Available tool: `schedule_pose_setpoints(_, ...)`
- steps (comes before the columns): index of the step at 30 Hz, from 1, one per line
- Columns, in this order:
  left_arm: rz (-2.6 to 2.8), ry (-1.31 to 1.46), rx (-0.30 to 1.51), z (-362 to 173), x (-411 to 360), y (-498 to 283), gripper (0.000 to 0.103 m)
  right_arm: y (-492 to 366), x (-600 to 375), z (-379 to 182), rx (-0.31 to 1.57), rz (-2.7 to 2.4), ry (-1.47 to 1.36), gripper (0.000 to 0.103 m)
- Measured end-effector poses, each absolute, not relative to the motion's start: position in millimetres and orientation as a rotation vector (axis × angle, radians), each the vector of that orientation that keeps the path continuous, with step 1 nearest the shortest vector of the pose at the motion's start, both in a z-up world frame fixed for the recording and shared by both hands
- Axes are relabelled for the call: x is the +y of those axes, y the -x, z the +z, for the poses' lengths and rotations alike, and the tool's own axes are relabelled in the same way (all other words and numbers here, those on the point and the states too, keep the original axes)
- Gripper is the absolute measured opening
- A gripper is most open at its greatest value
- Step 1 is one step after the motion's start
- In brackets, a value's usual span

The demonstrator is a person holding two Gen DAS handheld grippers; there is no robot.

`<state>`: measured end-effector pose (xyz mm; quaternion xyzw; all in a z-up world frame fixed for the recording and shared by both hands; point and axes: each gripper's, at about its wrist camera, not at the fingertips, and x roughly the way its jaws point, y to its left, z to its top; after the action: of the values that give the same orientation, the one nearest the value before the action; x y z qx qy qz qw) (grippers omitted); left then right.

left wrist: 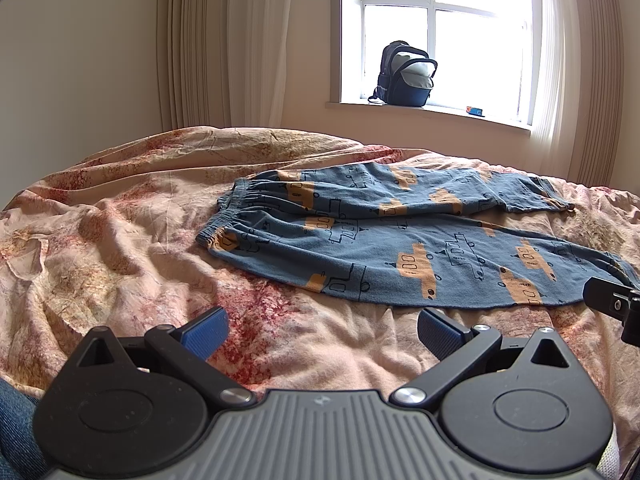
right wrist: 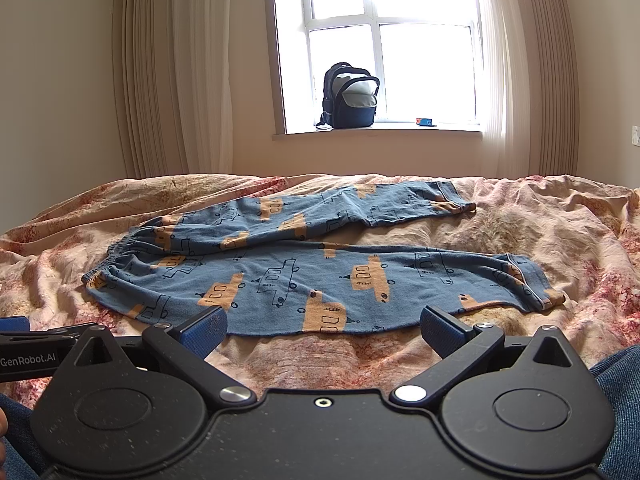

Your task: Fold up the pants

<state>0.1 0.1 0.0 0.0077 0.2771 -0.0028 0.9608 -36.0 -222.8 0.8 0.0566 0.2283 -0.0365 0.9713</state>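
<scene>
Blue pants with orange and outlined vehicle prints lie spread flat on the bed, waistband to the left, both legs stretching right. They also show in the right wrist view. My left gripper is open and empty, just short of the near leg's lower edge. My right gripper is open and empty, its fingertips at the near leg's front edge. A part of the right gripper shows at the right edge of the left wrist view.
The bed is covered by a rumpled pink and red floral sheet. A dark backpack and a small orange and blue object sit on the windowsill behind. Curtains hang at both sides. Denim-clad legs are at the near edge.
</scene>
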Motion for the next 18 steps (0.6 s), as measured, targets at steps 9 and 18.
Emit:
schedule_pose_setpoints(9, -0.005, -0.015, 0.562, 0.0, 0.1, -0.1, 0.103, 36.0, -222.9, 0.8, 0.461, -0.073, -0.115, 0.103)
schedule_pose_setpoints(18, 0.004, -0.004, 0.590, -2.3, 2.6, 1.5, 0.103, 36.0, -223.0, 0.7, 0.462, -0.075, -0.115, 0.103)
